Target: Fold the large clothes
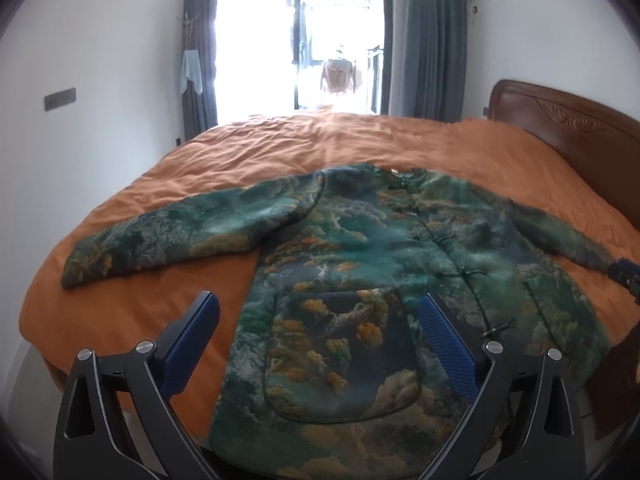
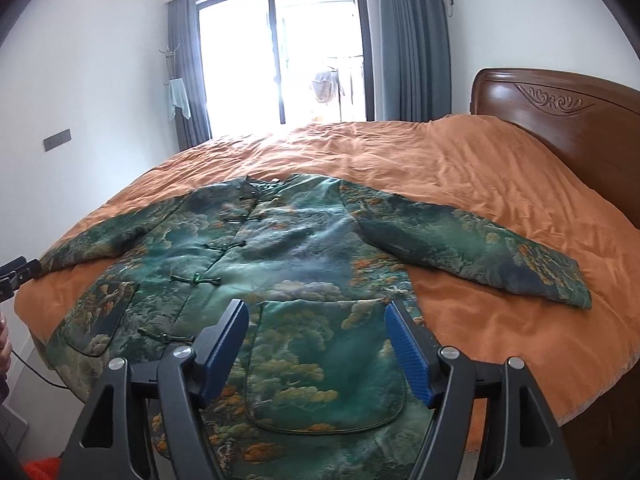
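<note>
A green padded jacket point(image 1: 360, 248) printed with a landscape and closed with knot buttons lies front-up on the orange bedcover point(image 1: 280, 148). Both sleeves are spread out sideways, the left sleeve point(image 1: 168, 236) and the right sleeve point(image 2: 480, 248). My left gripper point(image 1: 320, 304) is open just above the jacket's left pocket point(image 1: 340, 352) near the hem, with nothing between its blue pads point(image 1: 444, 340). My right gripper point(image 2: 316, 310) is also open. It hovers over the other pocket point(image 2: 328, 368) of the jacket point(image 2: 280, 248), and the pads touch no cloth.
A carved wooden headboard point(image 2: 560, 108) stands along the bed's right side. Beyond the bed are a bright glass door point(image 2: 280, 52) and grey curtains point(image 2: 412, 40). The bed's near edge drops off below the hem. A hand point(image 2: 4, 344) and a black cable point(image 2: 36, 376) show at the left.
</note>
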`<state>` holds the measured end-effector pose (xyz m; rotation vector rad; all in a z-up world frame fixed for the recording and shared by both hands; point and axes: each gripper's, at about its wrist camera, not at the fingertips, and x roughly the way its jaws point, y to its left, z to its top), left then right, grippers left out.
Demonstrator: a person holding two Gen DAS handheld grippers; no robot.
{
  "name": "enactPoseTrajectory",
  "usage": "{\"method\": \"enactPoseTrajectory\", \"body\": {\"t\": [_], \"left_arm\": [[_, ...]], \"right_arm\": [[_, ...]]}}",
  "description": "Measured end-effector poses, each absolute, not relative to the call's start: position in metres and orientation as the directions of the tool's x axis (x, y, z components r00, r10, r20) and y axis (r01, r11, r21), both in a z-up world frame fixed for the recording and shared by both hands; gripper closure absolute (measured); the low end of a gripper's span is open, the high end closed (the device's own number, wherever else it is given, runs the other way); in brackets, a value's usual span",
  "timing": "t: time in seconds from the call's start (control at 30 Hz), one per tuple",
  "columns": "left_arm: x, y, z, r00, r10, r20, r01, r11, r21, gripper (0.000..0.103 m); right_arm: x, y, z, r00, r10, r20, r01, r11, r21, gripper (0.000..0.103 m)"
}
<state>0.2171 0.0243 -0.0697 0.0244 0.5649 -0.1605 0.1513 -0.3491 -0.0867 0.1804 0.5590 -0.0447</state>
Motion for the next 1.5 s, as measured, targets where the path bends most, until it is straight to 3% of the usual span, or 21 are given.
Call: {"method": "enactPoseTrajectory", "body": {"t": [0.17,0.47,0.83,1.03,1.23,1.5], "left_arm": [[0.212,0.018,-0.078,0.826,-0.113,-0.552,0.128,0.992,-0.011,0.002],[0.202,-0.006,-0.083,0.783,-0.147,-0.604,0.228,0.972,0.059,0.000],[0.182,-0.022,-0.057,0.825,-0.150,-0.546,0.251,0.961,0.115,0.000],[0.175,-0.024,-0.061,0.809,-0.220,-0.545,0.286,0.958,0.037,0.000],[0.160,-0.053,-0.066,0.834,-0.146,-0.532,0.293,0.934,0.203,0.000],[0.150,-0.062,-0.052,0.818,-0.215,-0.534,0.357,0.917,0.178,0.000]], "right_arm": [[0.150,-0.327,-0.084,0.850,0.037,-0.526,0.054,0.986,0.156,0.031],[0.141,-0.307,-0.085,0.846,0.058,-0.530,0.009,0.992,0.122,0.031],[0.133,-0.274,-0.081,0.856,0.099,-0.508,-0.072,0.995,0.072,0.031],[0.126,-0.263,-0.074,0.869,0.119,-0.480,-0.096,0.993,0.073,0.031],[0.115,-0.259,-0.070,0.876,0.110,-0.470,-0.101,0.994,0.045,0.031],[0.106,-0.266,-0.070,0.874,0.094,-0.476,-0.079,0.996,0.052,0.029]]}}
